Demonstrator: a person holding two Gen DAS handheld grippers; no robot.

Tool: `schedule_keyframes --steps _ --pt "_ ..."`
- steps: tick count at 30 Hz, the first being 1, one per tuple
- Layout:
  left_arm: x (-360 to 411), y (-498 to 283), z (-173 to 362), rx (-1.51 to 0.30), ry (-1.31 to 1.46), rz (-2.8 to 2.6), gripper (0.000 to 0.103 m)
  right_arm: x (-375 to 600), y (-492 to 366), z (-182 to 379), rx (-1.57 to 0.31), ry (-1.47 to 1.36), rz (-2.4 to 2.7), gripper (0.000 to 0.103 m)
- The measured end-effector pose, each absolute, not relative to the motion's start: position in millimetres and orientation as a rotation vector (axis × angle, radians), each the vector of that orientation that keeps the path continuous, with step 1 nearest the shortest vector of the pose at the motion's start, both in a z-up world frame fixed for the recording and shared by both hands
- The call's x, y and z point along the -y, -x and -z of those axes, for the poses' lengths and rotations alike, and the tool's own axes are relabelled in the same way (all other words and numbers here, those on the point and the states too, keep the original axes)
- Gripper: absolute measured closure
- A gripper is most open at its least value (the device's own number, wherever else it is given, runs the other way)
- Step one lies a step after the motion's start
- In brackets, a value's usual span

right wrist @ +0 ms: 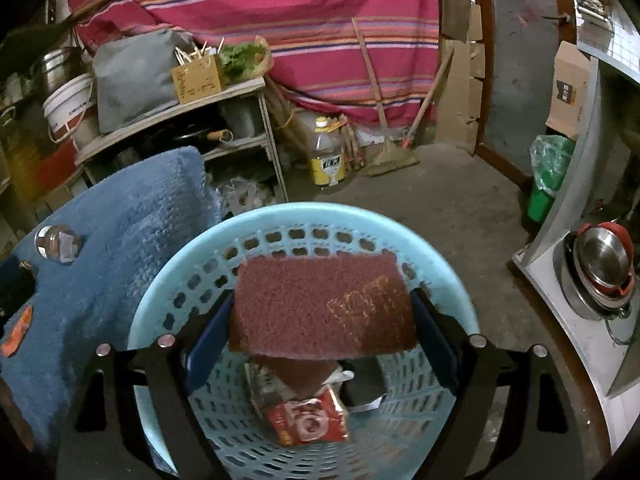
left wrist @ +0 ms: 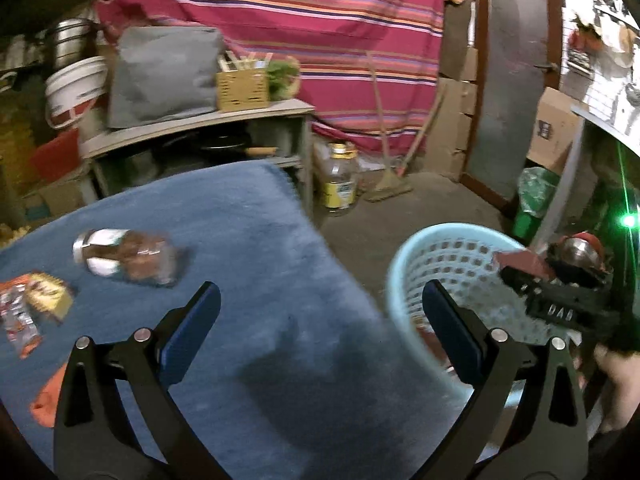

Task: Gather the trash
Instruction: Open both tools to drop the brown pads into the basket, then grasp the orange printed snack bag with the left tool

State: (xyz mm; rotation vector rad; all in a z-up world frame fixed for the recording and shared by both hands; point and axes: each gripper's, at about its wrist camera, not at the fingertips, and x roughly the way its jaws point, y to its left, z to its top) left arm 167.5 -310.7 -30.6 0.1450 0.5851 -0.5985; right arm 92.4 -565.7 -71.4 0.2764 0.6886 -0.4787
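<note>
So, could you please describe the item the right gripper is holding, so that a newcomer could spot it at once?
Find the pale blue perforated basket beside the blue-covered table. Held over its opening by the right gripper is a flat scouring pad. Unlike the glossy red wrapper below, it is dull maroon and coarse.

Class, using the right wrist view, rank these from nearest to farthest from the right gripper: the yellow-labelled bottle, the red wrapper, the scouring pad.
1. Scouring pad, between the jaws of the right gripper.
2. Red wrapper, below, inside the basket.
3. Yellow-labelled bottle, far back on the floor.
</note>
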Motion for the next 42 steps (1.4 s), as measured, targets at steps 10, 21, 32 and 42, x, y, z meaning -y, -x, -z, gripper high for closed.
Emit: schedule_keyframes --steps 10,21,32,42 --pt "209 -200 42 -0.597 -0.145 0.439 0.005 550 -107 70 -0.68 -0.294 0.558 0.005" --pt "105 -251 60 -0.629 -0.07 0.267 0.005 448 -148 45 -0.582 -0.151 0.379 0.004" --pt "25 -306 77 -0.673 -0.028 0.069 0.005 372 -195 53 -0.547 -0.208 0.193 0.004" --pt "2 -356 111 -0.81 0.014 0.05 0.006 350 -229 69 -0.686 -0.27 0.199 0.004"
